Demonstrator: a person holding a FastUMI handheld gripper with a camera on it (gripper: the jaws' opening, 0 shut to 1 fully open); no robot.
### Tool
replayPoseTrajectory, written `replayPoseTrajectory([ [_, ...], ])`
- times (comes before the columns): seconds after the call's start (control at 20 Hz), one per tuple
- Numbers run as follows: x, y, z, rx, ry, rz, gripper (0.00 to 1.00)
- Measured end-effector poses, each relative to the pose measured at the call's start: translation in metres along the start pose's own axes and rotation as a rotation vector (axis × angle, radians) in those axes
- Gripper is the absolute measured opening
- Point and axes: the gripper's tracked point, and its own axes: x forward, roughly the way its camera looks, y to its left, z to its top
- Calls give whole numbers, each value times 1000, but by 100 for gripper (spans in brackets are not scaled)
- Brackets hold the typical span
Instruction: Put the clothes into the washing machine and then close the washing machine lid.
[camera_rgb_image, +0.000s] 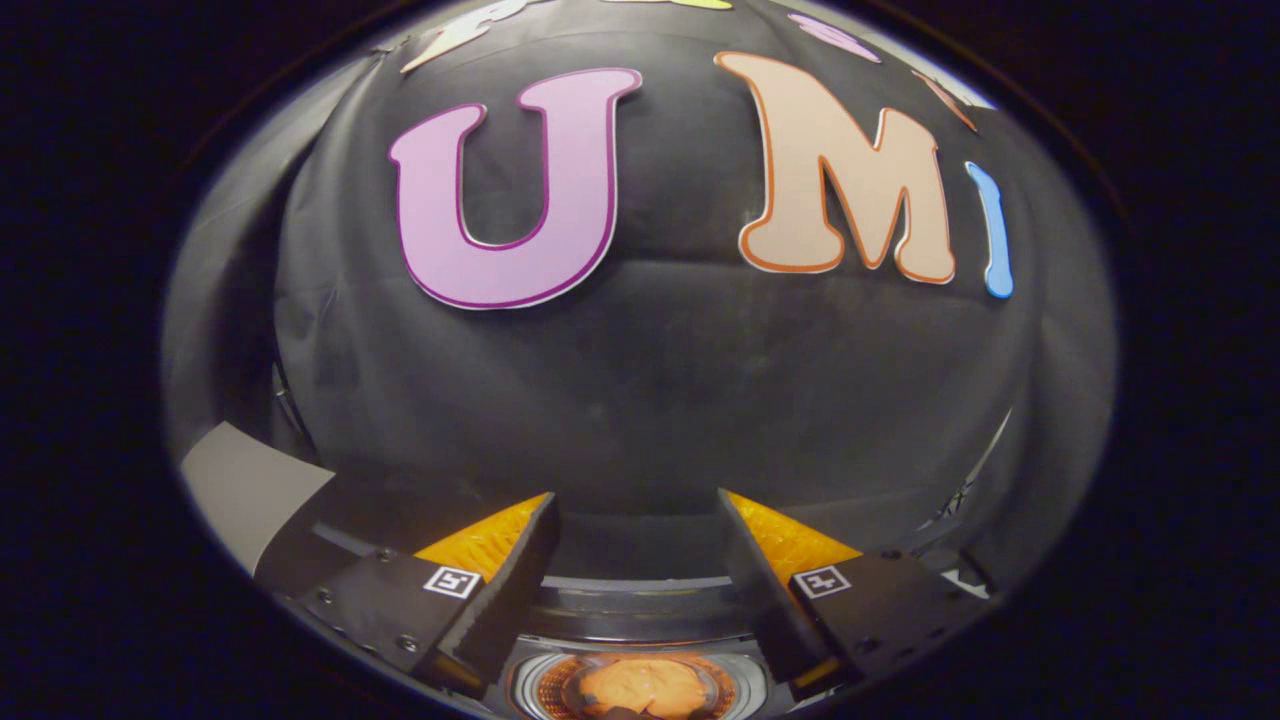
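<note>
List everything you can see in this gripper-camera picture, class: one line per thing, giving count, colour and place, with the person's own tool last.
Round washing machine drum opening: one, silvery rim, low between and below the fingers.
Orange cloth bundle: one, orange, inside the drum, below the gap between the fingers.
Black cloth booth wall: one, black, beyond the fingers.
Flat grey panel: one, grey, beside the left finger; what it belongs to is unclear.
Hand-held gripper: one, two fingers spread apart, nothing between them.

Matt cloth wall (640, 400); glossy washer drum rim (640, 610).
</note>
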Motion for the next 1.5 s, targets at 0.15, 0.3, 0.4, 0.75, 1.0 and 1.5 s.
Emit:
replayPoseTrajectory([
  [0.15, -4, 0, -2, 3, -3, -5, 98],
  [0.3, -7, 0, -4, 0, -4, -7, 97],
  [0.4, -10, 1, -5, 1, -3, -10, 98],
  [0.75, -18, 0, -10, -2, 2, -6, 98],
  [1.0, -22, 1, -13, 2, 4, -13, 97],
  [1.5, -28, 0, -16, 3, -4, -25, 98],
])
